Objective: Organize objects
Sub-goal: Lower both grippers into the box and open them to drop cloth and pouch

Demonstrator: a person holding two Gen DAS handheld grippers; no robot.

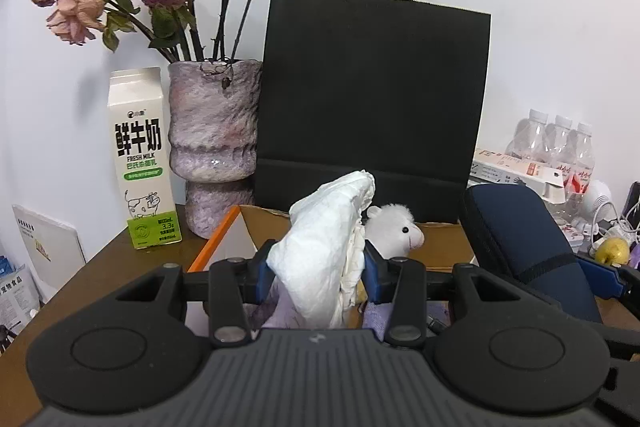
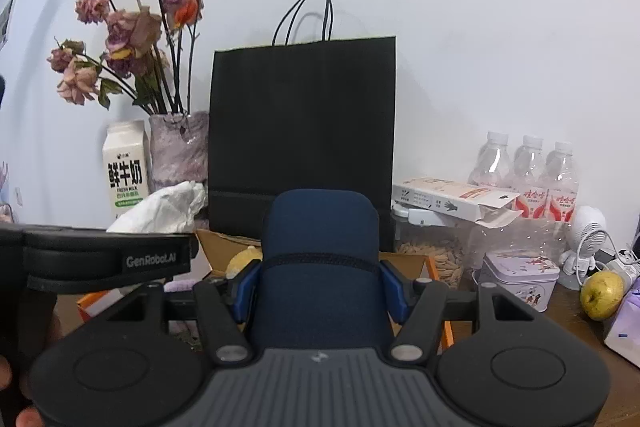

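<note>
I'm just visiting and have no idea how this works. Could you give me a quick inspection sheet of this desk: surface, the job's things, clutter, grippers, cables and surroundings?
Surface: brown wooden table.
Job's things: crumpled white tissue; navy zip case; open cardboard box holding a white plush toy.
Clutter: milk carton, vase of dried roses, black paper bag, water bottles, tin, yellow-green fruit.
Grippers: left gripper shut on tissue; right gripper shut on case.
Cables: white cords at far right.
Surroundings: plain white wall.
</note>
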